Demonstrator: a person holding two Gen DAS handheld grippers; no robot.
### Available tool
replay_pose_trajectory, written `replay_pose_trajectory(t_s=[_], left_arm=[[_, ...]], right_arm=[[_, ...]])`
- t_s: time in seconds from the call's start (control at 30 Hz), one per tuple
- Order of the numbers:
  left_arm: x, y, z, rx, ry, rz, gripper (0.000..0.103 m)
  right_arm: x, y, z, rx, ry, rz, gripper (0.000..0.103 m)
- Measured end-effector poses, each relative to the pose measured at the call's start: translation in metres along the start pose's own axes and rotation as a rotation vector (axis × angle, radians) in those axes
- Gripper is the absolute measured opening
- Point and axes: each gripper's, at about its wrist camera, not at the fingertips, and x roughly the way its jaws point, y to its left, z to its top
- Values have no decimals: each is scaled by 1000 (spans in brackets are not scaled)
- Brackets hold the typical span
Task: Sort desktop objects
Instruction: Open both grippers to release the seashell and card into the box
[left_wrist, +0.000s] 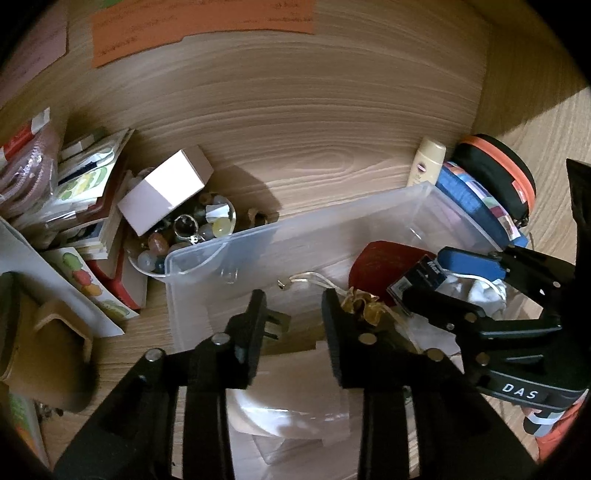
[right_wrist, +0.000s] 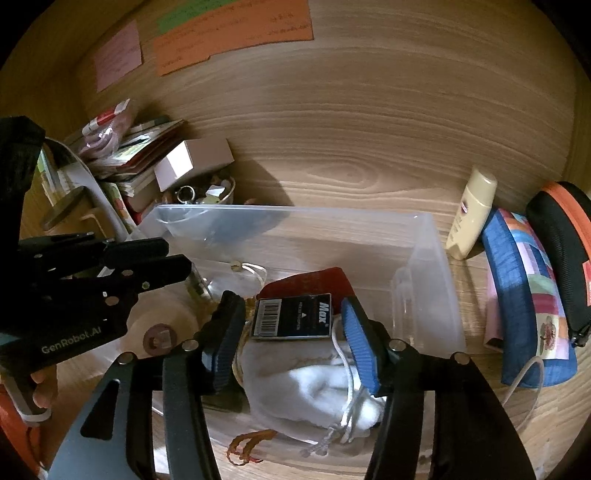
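1. Left wrist view: my left tool (left_wrist: 294, 295) hung over the clear plastic bin (left_wrist: 258, 236) on the wooden bench (left_wrist: 314, 129), its jaws a little apart with nothing pressed between them.
2. A small gold pouch (left_wrist: 360, 304) lay in the bin, just beside the right-hand finger of that tool.
3. My right tool (left_wrist: 436, 275) reached into the bin from the right, above a red pouch (left_wrist: 380, 258).
4. Left of the bin stood a bowl of polished stones (left_wrist: 184, 236) with a small white box (left_wrist: 166, 188) on top, next to a stack of booklets (left_wrist: 92, 206).
5. Right wrist view: my right tool (right_wrist: 291, 321) stood apart around a dark staple box (right_wrist: 291, 317) marked "Max"; whether the pads pressed on it I could not tell.
6. The staple box rested on a white drawstring pouch (right_wrist: 314, 384) inside the bin (right_wrist: 436, 258).
7. Right of the bin, a cream bottle (right_wrist: 471, 218) leaned against the wall beside a blue patchwork case (right_wrist: 524, 295) and a black case with orange trim (right_wrist: 565, 236).
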Motion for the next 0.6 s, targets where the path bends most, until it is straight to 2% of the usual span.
replay_pose_trajectory(t_s=[0.07, 0.13, 0.27, 0.37, 0.43, 0.5, 0.6], left_arm=[[-3, 1, 1, -4, -6, -1, 33], [-6, 1, 3, -7, -9, -11, 33], [-14, -1, 5, 4, -23, 8, 35], [-22, -1, 6, -2, -35, 16, 44], [-32, -1, 6, -6, -51, 27, 55], [-44, -1, 5, -5, -76, 42, 62], [-61, -4, 3, 1, -109, 66, 70]], right_arm=[[-1, -1, 0, 3, -3, 6, 54], [-3, -1, 1, -3, -1, 15, 62], [-14, 0, 4, -21, -27, 9, 67], [-27, -1, 8, -23, -59, 2, 72], [-39, -1, 11, -23, -83, -11, 76], [-51, 0, 12, -23, -109, -20, 81], [-66, 3, 10, -31, -127, -29, 81]])
